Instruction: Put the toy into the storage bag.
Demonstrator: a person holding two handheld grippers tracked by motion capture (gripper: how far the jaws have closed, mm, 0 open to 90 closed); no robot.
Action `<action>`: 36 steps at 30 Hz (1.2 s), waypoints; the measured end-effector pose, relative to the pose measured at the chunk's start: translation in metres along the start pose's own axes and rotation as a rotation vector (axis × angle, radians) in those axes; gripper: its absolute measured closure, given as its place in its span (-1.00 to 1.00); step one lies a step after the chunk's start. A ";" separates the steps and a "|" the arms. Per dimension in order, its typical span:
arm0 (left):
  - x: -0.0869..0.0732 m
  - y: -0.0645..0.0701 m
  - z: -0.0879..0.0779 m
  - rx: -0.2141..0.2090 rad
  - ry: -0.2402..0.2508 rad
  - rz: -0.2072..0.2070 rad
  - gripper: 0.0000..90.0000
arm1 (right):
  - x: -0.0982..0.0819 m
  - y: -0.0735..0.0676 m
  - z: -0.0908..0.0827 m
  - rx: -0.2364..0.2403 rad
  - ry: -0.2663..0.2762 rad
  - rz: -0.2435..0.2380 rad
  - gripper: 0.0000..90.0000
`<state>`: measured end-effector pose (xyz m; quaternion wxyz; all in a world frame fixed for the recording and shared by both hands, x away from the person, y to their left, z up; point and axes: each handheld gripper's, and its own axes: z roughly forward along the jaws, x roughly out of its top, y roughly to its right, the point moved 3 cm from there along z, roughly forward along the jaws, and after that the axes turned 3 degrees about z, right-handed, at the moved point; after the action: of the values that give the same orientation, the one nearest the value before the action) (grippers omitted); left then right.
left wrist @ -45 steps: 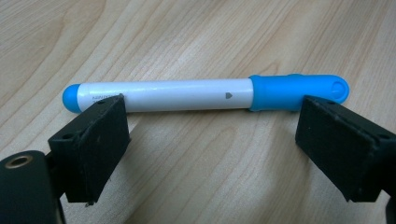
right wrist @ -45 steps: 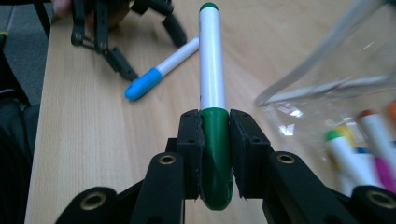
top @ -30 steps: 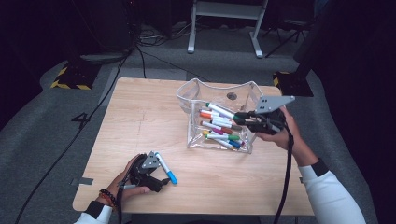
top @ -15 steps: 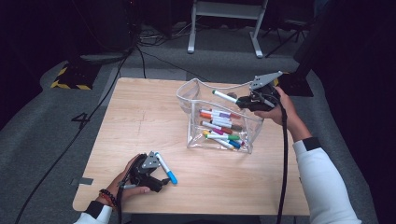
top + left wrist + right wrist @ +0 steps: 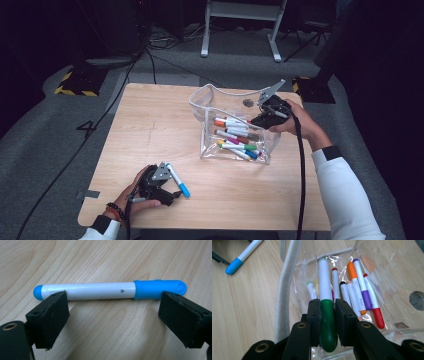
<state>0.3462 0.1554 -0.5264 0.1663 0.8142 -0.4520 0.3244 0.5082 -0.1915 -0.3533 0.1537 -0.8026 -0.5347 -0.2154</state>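
Green marker (image 5: 327,325) between right gripper (image 5: 328,315) pads.

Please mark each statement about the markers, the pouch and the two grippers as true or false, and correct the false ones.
1. The right gripper is closed on a green-capped marker. True.
2. The blue-capped marker is clamped by the left gripper. False: its jaws stand open, and the marker lies on the table just beyond them.
3. The clear pouch holds several markers. True.
4. The green-capped marker lies flat on the bare table. False: it is held above the pouch opening.
5. The pouch is zipped shut. False: its top is open.
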 end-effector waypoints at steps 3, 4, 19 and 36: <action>0.000 0.000 0.000 0.000 0.000 0.000 -0.78 | 0.001 0.001 0.000 -0.040 -0.018 0.000 0.44; 0.000 0.000 0.000 0.000 0.000 0.000 -0.78 | 0.001 0.001 0.000 -0.040 -0.018 0.000 0.44; 0.000 0.000 0.000 0.000 0.000 0.000 -0.78 | 0.002 -0.028 -0.061 -0.187 0.306 0.037 -0.06; -0.004 0.000 -0.003 -0.002 0.003 0.003 -0.77 | -0.024 -0.123 -0.008 -0.083 0.362 -0.097 -0.18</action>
<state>0.3432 0.1593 -0.5265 0.1675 0.8128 -0.4533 0.3253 0.3849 -0.1676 -0.3571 0.2034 -0.7296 -0.5271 -0.3853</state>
